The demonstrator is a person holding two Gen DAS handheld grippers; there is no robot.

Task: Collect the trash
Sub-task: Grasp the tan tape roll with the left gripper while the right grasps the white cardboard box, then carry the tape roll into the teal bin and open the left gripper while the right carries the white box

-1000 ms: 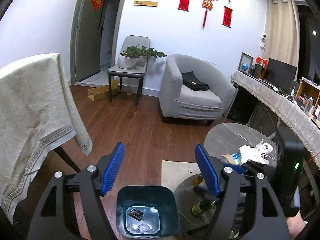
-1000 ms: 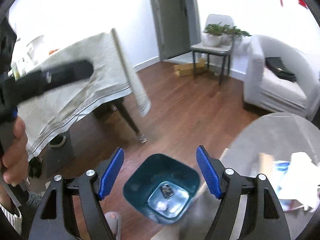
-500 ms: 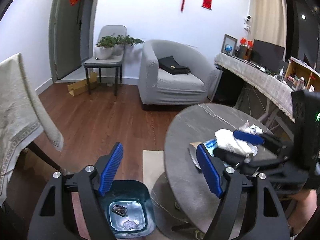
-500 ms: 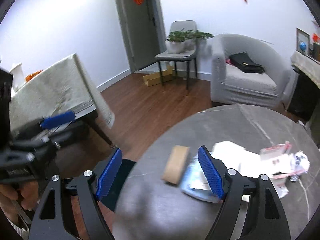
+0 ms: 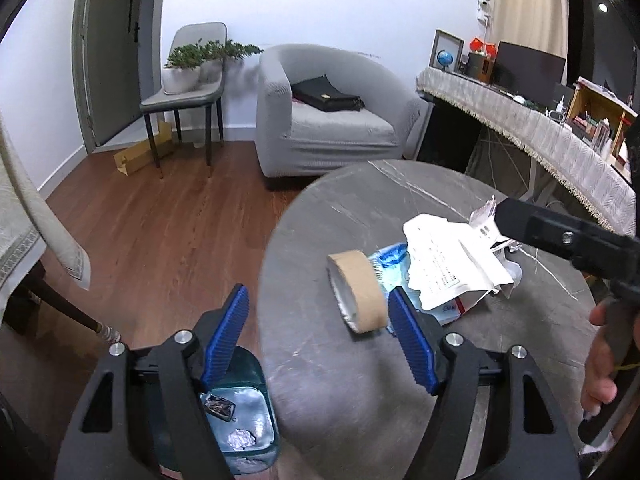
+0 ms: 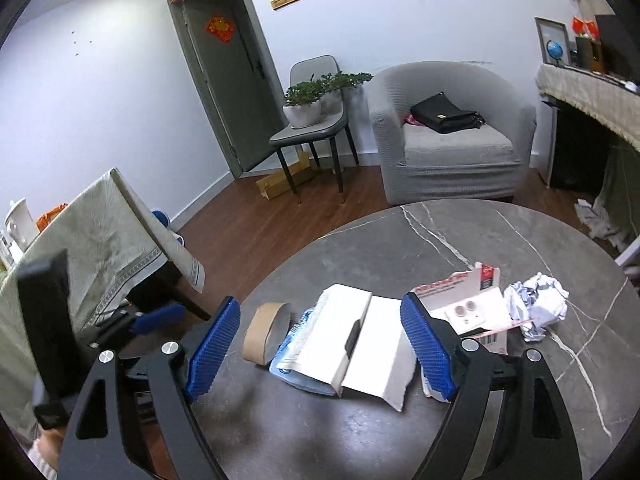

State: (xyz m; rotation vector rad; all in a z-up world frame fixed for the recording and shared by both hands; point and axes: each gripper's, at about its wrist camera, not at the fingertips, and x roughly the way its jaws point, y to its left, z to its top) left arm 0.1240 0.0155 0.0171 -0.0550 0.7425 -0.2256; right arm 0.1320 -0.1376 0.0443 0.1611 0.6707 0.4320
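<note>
Over the round grey marble-look table (image 6: 460, 236), we hold our left gripper (image 5: 316, 336) and right gripper (image 6: 320, 344) spread wide and empty above a folded white paper sheet (image 6: 360, 340), light and floppy, best pinched at its raised crease.

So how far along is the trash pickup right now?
Done: two scraps lie in the teal bin. In hand: nothing; the left gripper and right gripper are open above the round table. Left: tape roll, folded paper, blue wrapper, torn carton, crumpled wad.
</note>
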